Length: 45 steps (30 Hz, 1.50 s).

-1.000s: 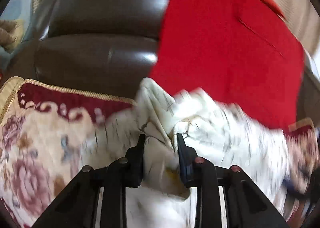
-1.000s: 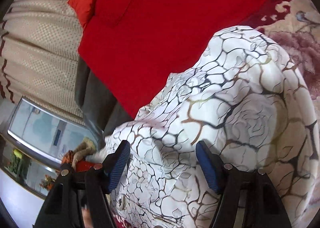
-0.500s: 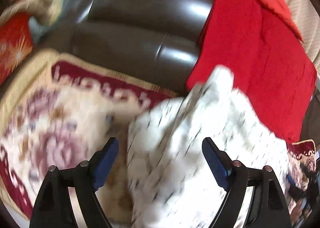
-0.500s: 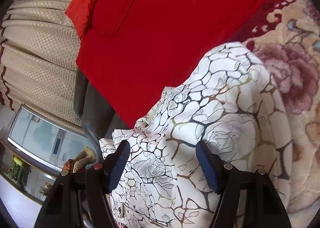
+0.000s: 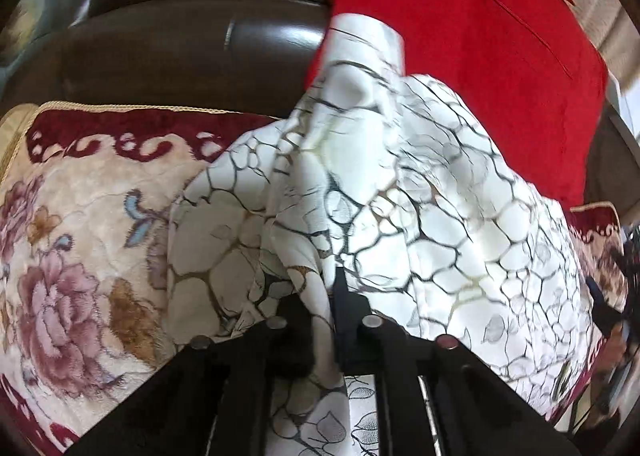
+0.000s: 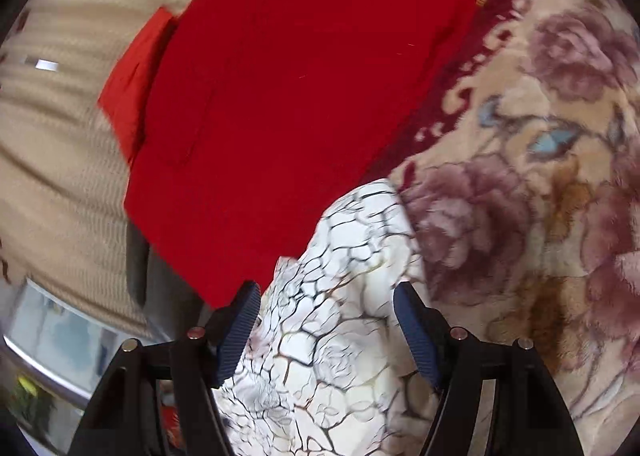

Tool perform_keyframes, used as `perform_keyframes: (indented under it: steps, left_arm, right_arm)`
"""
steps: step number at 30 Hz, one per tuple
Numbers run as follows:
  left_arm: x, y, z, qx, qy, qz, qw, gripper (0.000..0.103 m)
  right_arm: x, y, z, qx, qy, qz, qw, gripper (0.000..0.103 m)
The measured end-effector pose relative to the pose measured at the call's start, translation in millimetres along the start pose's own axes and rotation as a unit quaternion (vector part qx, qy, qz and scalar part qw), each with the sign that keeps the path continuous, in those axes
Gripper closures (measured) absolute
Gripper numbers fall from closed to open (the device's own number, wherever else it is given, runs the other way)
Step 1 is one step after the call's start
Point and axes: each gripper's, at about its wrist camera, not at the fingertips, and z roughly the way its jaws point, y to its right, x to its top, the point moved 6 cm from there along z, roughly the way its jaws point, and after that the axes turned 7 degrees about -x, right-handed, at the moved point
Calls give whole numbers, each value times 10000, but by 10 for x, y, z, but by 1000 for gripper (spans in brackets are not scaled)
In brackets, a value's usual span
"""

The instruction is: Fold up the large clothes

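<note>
Left gripper (image 5: 334, 296) has just snapped closed on a bunched ridge of the large white garment with a dark crackle-and-rose print (image 5: 420, 216), cloth pinched between its black fingers; the right gripper (image 6: 326, 320) hangs with its blue-padded jaws spread, the same fabric running between them but not pressed. The garment lies heaped on the plush floral sofa cover in cream, mauve and maroon (image 5: 80, 216), its far edge against the flat red cloth (image 5: 480, 76) draped over the dark brown leather sofa back (image 5: 180, 44).

Biggest risk, as I judge it: the pinch sits on a gathered fold rather than a true hem or corner, so lifting could drag up several layers and spoil the fold line. With only one side held, the slippery-looking fabric may slide off toward the sofa edge. A smaller risk is catching the red cloth along with it.

Only the left view shows the leather back and the raised white tube, possibly a sleeve, though blur makes that uncertain. Only the right view shows the ribbed beige curtain (image 6: 60, 176) and a glass-fronted cabinet (image 6: 60, 348) below.
</note>
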Motion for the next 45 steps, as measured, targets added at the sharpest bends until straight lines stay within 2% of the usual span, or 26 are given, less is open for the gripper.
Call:
perform_keyframes:
  steps: [5, 9, 12, 13, 14, 16, 18, 20, 21, 22, 25, 26, 27, 28, 29, 32, 35, 37, 38, 39, 41, 45]
  left_arm:
    - [-115, -199, -414, 75, 570, -477, 9972, 98]
    - [-340, -333, -686, 524, 673, -412, 9955, 98]
    - [-411, -428, -641, 483, 588, -315, 9966, 97]
    - [-413, -441, -586, 304, 581, -319, 9973, 93]
    - [-398, -477, -548, 297, 567, -376, 9972, 90]
    - [-379, -571, -571, 388, 513, -755, 9951, 66]
    - [-324, -638, -675, 322, 709, -1065, 9913, 59]
    - [-266, -656, -876, 353, 1069, -1166, 9868, 58]
    - [-248, -596, -1008, 442, 1243, -1057, 9856, 55]
    - [-224, -508, -1110, 580, 1388, -859, 9849, 48]
    - [-147, -182, -1200, 770, 1569, -191, 9844, 37]
    - [-126, -71, -1168, 822, 1562, 29, 9843, 35]
    - [-98, 19, -1113, 933, 1523, 246, 9836, 31]
    - [-63, 106, -1044, 1132, 1463, 463, 9817, 30]
    - [-2, 119, -941, 1314, 1382, 578, 9799, 30]
    - [149, 29, -601, 1491, 934, 531, 9830, 30]
    - [213, -294, -267, 1910, 512, 190, 9801, 30]
    - [141, -552, -42, 2127, 118, -17, 9770, 27]
    - [72, -627, 30, 2005, 30, -156, 9796, 27]
    - [13, -701, 71, 1814, 16, -348, 9828, 27]
    - [-49, -756, 10, 1661, 152, -592, 9842, 27]
    - [-154, -728, -249, 1595, 440, -658, 9840, 27]
  right_arm:
    - [-75, -49, 117, -45, -253, -76, 9996, 31]
    - [-195, -234, 145, 36, -321, -421, 9986, 31]
    - [-317, -345, 177, 90, -409, -671, 9969, 31]
    - [-361, -380, 206, 77, -469, -768, 9959, 31]
    - [-413, -408, 253, 25, -537, -843, 9950, 31]
    - [-486, -384, 368, -244, -748, -941, 9925, 31]
    - [-524, -328, 435, -412, -875, -899, 9912, 30]
    - [-503, -324, 388, -358, -790, -849, 9926, 30]
    - [-486, -350, 332, -308, -688, -899, 9931, 30]
    - [-480, -374, 289, -255, -615, -966, 9931, 30]
    - [-566, -568, 160, 45, -478, -1415, 9888, 33]
    - [-618, -642, 143, 78, -439, -1625, 9857, 41]
    - [-703, -743, 139, 55, -396, -1956, 9799, 57]
    - [-783, -820, 157, 14, -403, -2213, 9744, 63]
    - [-904, -909, 206, -37, -475, -2500, 9671, 64]
    - [-1122, -1042, 355, -126, -631, -2769, 9588, 64]
    - [-1207, -1064, 588, -332, -845, -2843, 9544, 64]
    - [-1275, -989, 869, -678, -1197, -2822, 9495, 65]
    - [-1306, -909, 1020, -929, -1367, -2790, 9460, 66]
    - [-1329, -856, 1122, -1043, -1493, -2746, 9442, 66]
    - [-1351, -865, 1158, -1097, -1521, -2812, 9411, 65]
    - [-1388, -962, 992, -949, -1415, -2857, 9431, 64]
